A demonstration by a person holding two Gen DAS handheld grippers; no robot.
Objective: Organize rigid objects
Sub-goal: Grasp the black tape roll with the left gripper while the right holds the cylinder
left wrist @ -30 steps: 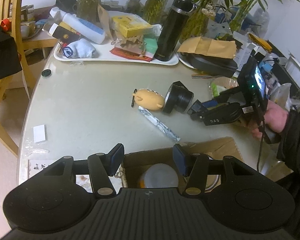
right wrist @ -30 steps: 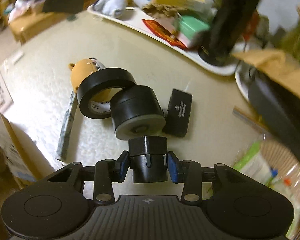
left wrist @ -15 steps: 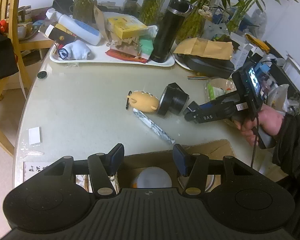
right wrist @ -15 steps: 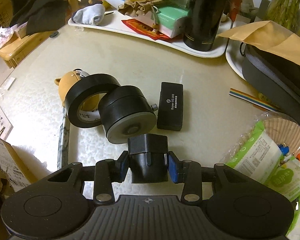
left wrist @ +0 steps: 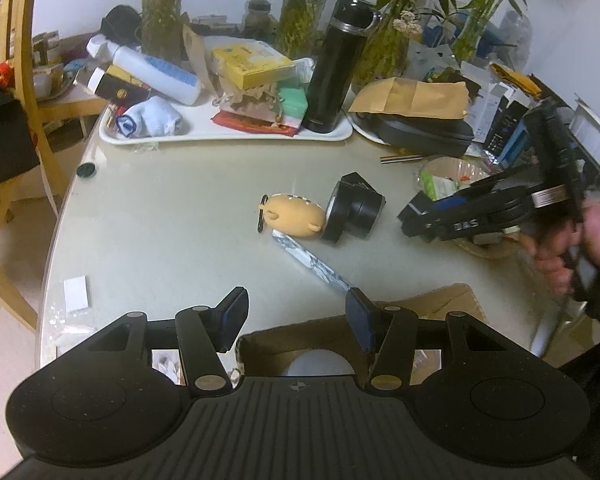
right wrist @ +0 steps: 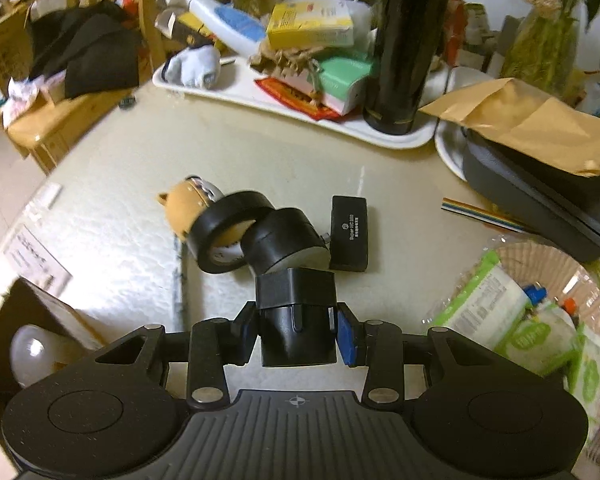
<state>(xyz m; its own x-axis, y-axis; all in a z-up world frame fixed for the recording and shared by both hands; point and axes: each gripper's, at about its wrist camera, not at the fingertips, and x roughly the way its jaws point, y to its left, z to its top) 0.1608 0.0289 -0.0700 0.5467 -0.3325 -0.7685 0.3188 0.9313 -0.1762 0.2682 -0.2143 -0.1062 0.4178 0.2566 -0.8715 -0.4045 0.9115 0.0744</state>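
On the left wrist view, my left gripper [left wrist: 296, 316] hangs over the open box [left wrist: 440, 304] at the table [left wrist: 172, 216] edge as before, jaws half open on nothing, while across the table my right gripper [left wrist: 414, 212] has lifted and pulled back from the tape roll [left wrist: 340, 216], a black block pinched at its tip. The right wrist view shows what that one can't: the jaws clamp a black adapter [right wrist: 298, 316], now raised off the table and nearer the roll, with a small black case [right wrist: 350, 232] lying flat just beside, and a bulb [right wrist: 32, 354] in the box at lower left.
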